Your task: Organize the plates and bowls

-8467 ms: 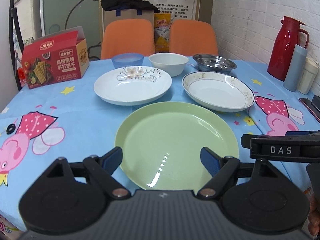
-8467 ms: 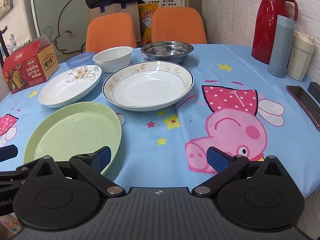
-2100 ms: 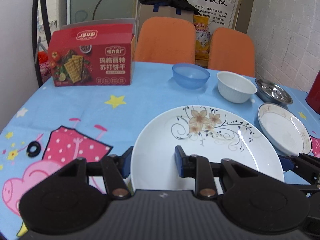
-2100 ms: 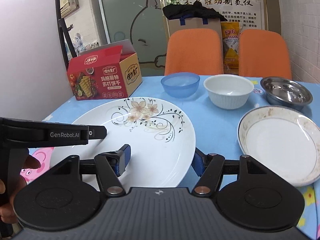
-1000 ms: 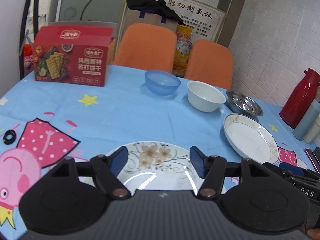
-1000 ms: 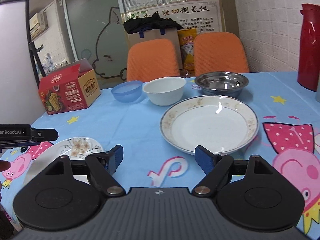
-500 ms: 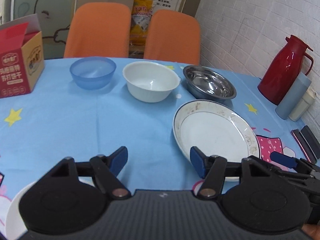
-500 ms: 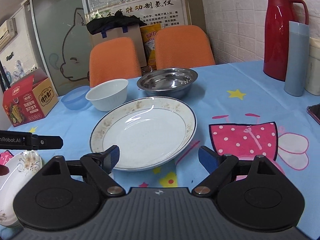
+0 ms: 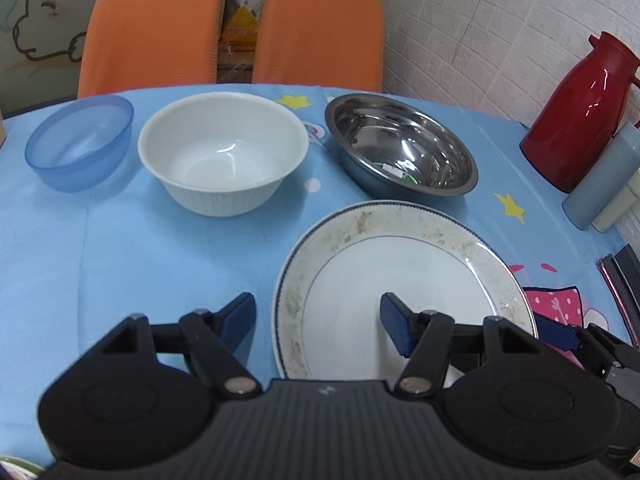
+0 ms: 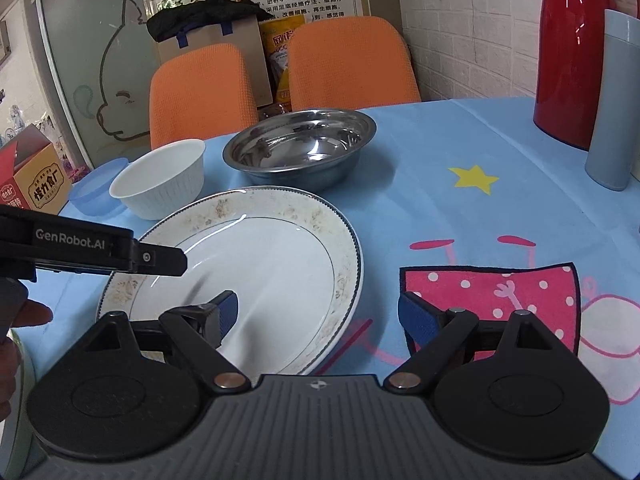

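Left gripper (image 9: 318,324) hanging with jaws spread, straddling rimmed plate's (image 9: 404,280) 9 o'clock edge, pads not touching. Right gripper (image 10: 316,316) likewise gaping across 3 o'clock edge. White bowl (image 9: 222,152), steel bowl (image 9: 400,148), blue bowl (image 9: 80,140) sitting at plate's 12 o'clock side.

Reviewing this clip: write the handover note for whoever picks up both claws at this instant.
Left claw: open, empty, straddling the near-left rim of the blue-rimmed plate.
Right claw: open, empty, straddling the same plate's near-right rim.
Behind the plate, left to right: blue plastic bowl, white bowl, steel bowl, all separate.
Done: not judged from these views; none of these four is stacked.
Left: grip and move this plate; then the three bowls.
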Tool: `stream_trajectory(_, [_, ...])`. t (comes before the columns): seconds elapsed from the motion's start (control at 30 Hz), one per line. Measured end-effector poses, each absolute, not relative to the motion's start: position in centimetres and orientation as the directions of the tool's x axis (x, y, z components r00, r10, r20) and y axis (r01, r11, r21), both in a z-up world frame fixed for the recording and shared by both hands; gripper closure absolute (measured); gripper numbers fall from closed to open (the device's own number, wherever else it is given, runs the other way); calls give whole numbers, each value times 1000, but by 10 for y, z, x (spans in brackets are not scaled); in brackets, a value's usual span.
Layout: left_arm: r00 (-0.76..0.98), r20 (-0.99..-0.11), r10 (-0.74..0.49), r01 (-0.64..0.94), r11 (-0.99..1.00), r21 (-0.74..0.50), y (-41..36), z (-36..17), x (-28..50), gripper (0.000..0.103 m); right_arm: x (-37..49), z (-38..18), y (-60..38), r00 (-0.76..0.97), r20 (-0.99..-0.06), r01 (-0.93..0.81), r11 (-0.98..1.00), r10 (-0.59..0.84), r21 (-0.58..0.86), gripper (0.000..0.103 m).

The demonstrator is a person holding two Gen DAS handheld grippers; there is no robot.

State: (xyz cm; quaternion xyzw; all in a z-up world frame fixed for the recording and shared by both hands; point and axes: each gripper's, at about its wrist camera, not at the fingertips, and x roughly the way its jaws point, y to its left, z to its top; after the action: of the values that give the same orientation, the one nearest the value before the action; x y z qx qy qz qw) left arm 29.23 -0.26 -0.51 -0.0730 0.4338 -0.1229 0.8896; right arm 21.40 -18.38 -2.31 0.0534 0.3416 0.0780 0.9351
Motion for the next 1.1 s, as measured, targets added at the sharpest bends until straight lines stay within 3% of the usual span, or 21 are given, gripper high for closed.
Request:
stream_trajectory(0.6, [617, -746, -251, 171, 968, -185, -16, -7, 289, 42, 220, -27, -173, 777, -608, -108, 986, 163, 127, 0])
stream_trajectory(0.63, [620, -746, -244, 173, 969, -174, -18, -7, 288, 43, 220, -27, -172, 778, -607, -105, 987, 159, 123, 0])
stream_trajectory(0.67, [622, -747, -234, 182, 971, -153, -21, -7, 287, 51, 219, -28, -171, 780, -606, -104, 988, 155, 118, 0])
stream_trajectory(0.83, [639, -740, -211, 159, 977, -141, -26, -7, 281, 52, 217, -29, -162, 791, -602, -85, 994, 112, 72, 0])
stream_trajectory(1.0, [639, -741, -207, 143, 978, -150, -19, -1, 268, 64, 210, -26, -161, 798, -591, -77, 993, 116, 90, 0])
stream_trajectory(1.1, [667, -717, -204, 148, 979, -140, -16, 9, 248, 65, 195, -20, -163, 809, -572, -79, 990, 132, 117, 0])
